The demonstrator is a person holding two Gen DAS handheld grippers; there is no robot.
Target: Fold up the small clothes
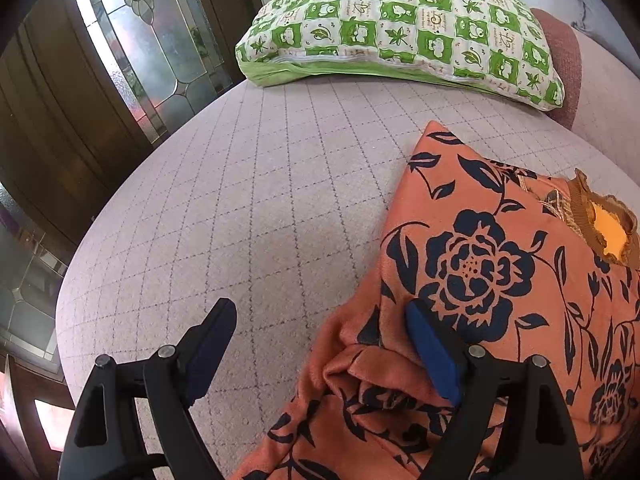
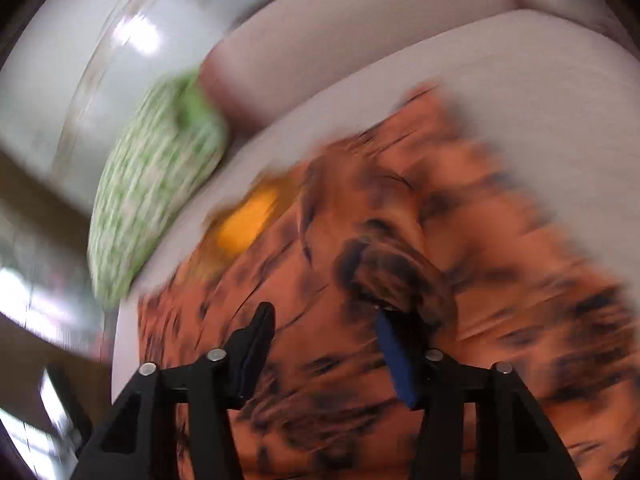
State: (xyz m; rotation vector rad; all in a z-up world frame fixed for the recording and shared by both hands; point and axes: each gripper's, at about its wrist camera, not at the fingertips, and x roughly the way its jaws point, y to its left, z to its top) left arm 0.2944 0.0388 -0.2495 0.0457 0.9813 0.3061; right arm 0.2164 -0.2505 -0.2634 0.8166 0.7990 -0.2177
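Note:
An orange garment (image 1: 500, 280) with a dark blue flower print lies on the pale quilted cushion (image 1: 248, 208); its brown neck trim with yellow lining (image 1: 608, 232) points right. My left gripper (image 1: 320, 312) is open and empty, straddling the garment's bunched left edge, one finger over the cushion, one over the cloth. In the blurred right wrist view the same garment (image 2: 360, 280) fills the lower frame, with a raised fold near the right finger. My right gripper (image 2: 324, 312) is open just above the cloth.
A green and white checked pillow (image 1: 400, 24) lies at the back of the cushion and shows blurred in the right wrist view (image 2: 156, 188). A wooden door with leaded glass (image 1: 132, 40) stands left. The cushion's edge (image 1: 80, 260) drops off left.

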